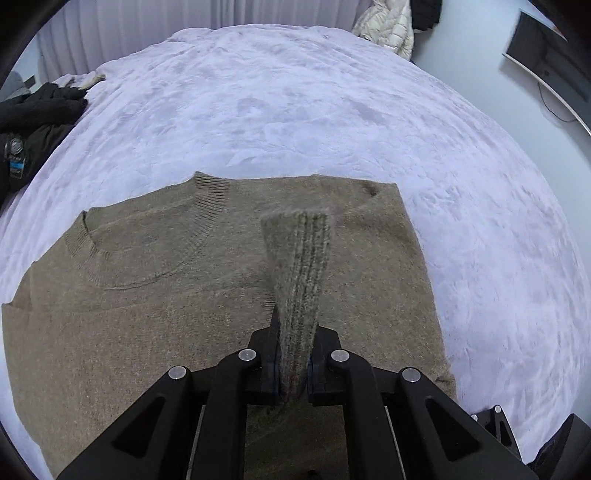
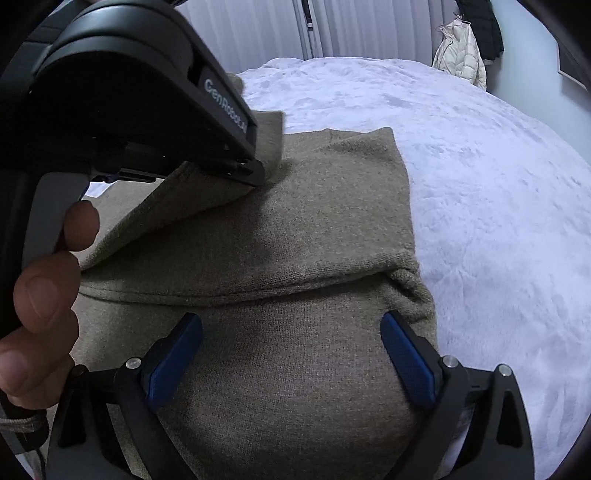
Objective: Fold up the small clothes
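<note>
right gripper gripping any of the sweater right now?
No: in the right wrist view the right gripper stands wide open, its blue pads spread apart above the brown sweater with no fabric between them.

There is one brown sweater (image 1: 147, 295), with one ribbed cuff (image 1: 299, 280) between the fingers of the left gripper (image 1: 293, 363). There are two grippers; the second is the right gripper (image 2: 291, 354). One white blanket (image 1: 295, 110) lies ahead of them. One white jacket (image 1: 388, 29) hangs far ahead, and one dark pile of clothes (image 1: 33, 122) lies far to the left.
</note>
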Motion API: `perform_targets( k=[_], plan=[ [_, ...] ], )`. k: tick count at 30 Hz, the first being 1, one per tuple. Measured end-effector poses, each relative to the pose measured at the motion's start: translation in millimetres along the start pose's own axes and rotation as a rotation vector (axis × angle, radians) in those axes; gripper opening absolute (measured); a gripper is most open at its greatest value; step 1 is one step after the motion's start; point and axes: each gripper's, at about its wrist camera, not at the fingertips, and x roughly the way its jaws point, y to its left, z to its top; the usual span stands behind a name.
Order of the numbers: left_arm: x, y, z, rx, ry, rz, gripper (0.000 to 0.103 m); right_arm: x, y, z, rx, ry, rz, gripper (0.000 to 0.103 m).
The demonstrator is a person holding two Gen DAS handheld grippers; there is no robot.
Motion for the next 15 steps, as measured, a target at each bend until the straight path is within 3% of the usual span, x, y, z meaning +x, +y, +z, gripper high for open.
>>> perform_targets(
  k=[1, 2, 3, 5, 9, 11, 13, 15],
  plan=[
    [0.0, -3.1, -0.3, 0.024, 0.01, -0.027, 0.043, -0.2, 0.7, 0.0, -0.002, -0.002, 0.0, 0.098],
    [-2.7, -5.4, -1.0, 0.04, 0.003, -0.023, 0.081, -0.6, 1.4, 0.1, -0.004, -0.005, 0.003, 0.098],
    [-9.9, -6.3, -2.7, 0.052, -0.031, 0.016, 0.103, -1.3, 1.7, 0.0, -0.004, -0.009, 0.008, 0.099],
    [-30.4, -5.0, -5.6, 0.083, -0.121, 0.069, 0.103, -3.0, 0.8, -0.9, 0.005, -0.016, 0.023, 0.099],
    [-80.6, 32.1, -17.1, 0.031, -0.178, 0.001, 0.103, -14.7, -14.9, -2.9, 0.063, -0.045, 0.102, 0.099],
    [-103.4, 61.3, -30.8, 0.01, -0.234, 0.04, 0.103, -30.6, -26.8, 0.0, 0.132, -0.073, 0.182, 0.099],
    [-115.3, 105.1, -49.2, -0.062, -0.266, 0.129, 0.103, -45.3, -38.1, 6.1, 0.201, -0.119, 0.262, 0.099],
    [-114.7, 163.2, -68.5, -0.217, -0.23, 0.165, 0.103, -48.4, -46.0, 18.3, 0.24, -0.129, 0.287, 0.099]
  ],
)
